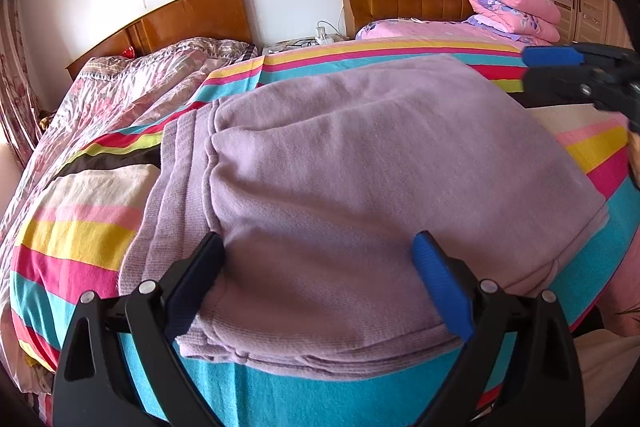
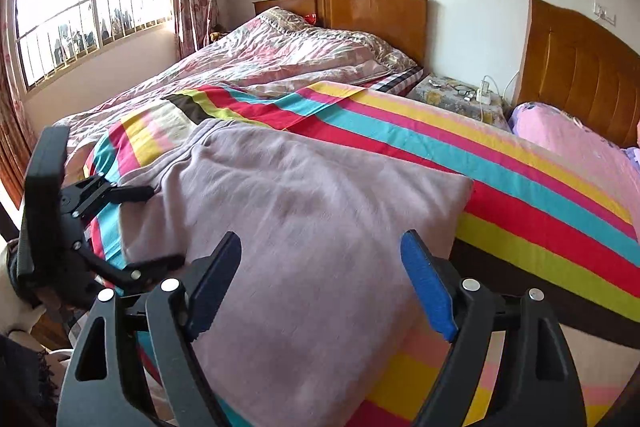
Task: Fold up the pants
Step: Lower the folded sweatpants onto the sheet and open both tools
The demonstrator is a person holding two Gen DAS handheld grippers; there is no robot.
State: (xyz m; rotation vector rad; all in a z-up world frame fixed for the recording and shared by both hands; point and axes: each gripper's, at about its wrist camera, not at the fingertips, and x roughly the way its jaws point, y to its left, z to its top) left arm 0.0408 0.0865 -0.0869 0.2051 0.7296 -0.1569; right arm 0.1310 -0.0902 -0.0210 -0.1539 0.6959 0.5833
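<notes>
My folded lilac pants (image 1: pixel 360 187) lie flat on the striped sheet (image 1: pixel 80 239) of the bed, my left gripper (image 1: pixel 320 259) spread wide over their near folded edge, gripping nothing, my right gripper (image 2: pixel 320 259) likewise wide apart and empty above them.

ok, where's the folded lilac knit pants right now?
The folded lilac knit pants lie on the striped bedsheet, filling the left wrist view's centre beneath the open left gripper; the open right gripper hovers over their right end.
</notes>
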